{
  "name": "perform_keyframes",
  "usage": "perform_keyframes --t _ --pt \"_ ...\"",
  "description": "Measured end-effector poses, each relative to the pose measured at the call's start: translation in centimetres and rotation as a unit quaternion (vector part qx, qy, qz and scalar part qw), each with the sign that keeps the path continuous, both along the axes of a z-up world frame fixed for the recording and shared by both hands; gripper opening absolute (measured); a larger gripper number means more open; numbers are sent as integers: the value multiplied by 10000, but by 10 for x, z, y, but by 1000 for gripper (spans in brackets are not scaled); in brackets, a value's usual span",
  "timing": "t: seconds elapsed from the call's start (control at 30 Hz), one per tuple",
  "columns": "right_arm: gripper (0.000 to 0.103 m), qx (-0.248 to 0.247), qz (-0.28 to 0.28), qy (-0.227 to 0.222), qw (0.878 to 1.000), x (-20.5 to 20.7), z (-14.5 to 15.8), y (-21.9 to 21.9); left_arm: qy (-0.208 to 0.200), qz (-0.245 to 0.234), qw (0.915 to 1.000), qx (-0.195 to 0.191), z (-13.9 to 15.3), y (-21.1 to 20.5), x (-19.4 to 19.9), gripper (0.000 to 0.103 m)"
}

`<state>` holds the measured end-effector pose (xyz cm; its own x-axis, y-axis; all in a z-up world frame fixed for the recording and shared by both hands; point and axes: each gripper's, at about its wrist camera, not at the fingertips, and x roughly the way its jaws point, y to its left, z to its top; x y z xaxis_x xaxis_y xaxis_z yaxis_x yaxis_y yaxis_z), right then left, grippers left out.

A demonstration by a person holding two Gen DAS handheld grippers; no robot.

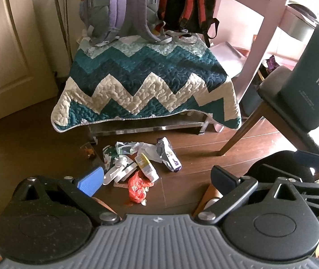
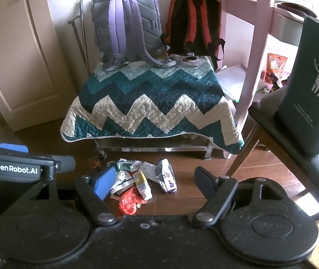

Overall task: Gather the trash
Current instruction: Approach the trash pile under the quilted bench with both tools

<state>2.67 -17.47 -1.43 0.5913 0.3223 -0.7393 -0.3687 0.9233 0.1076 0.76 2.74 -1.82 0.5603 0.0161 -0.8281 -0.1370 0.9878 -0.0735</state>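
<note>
Both hands hang back, surveying: left hand-held gripper [image 1: 157, 177] and right hand-held gripper [image 2: 152, 183] gape empty, aimed at the trash pile [image 1: 140, 163] on the floor [image 1: 204, 157], twelve o'clock, before the quilt-draped table [image 1: 146, 85].

The left gripper [image 1: 157, 178] hangs above a dark wood floor [image 1: 204, 157] with its jaws spread wide and nothing between them; one finger carries a blue pad [image 1: 91, 180]. A trash pile [image 1: 140, 164] lies on the floor just ahead: white wrappers, a purple-and-silver packet [image 1: 169, 155] and a crumpled red bag [image 1: 138, 189] nearest the camera. Behind the pile stands a low bench draped with a teal-and-white zigzag quilt [image 1: 146, 89]. A grey-and-purple backpack [image 1: 123, 9] and a black-and-red backpack [image 1: 188, 6] stand upright on it. At right, a dark paper bag with a deer print [image 1: 309, 78] sits on a chair seat [image 1: 269, 89].
</note>
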Motion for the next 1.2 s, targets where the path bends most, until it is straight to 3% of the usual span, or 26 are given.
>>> perform_keyframes --t 1.2 --pt "77 123 42 -31 9999 1 2 1 -113 19 9999 104 12 -2 2 102"
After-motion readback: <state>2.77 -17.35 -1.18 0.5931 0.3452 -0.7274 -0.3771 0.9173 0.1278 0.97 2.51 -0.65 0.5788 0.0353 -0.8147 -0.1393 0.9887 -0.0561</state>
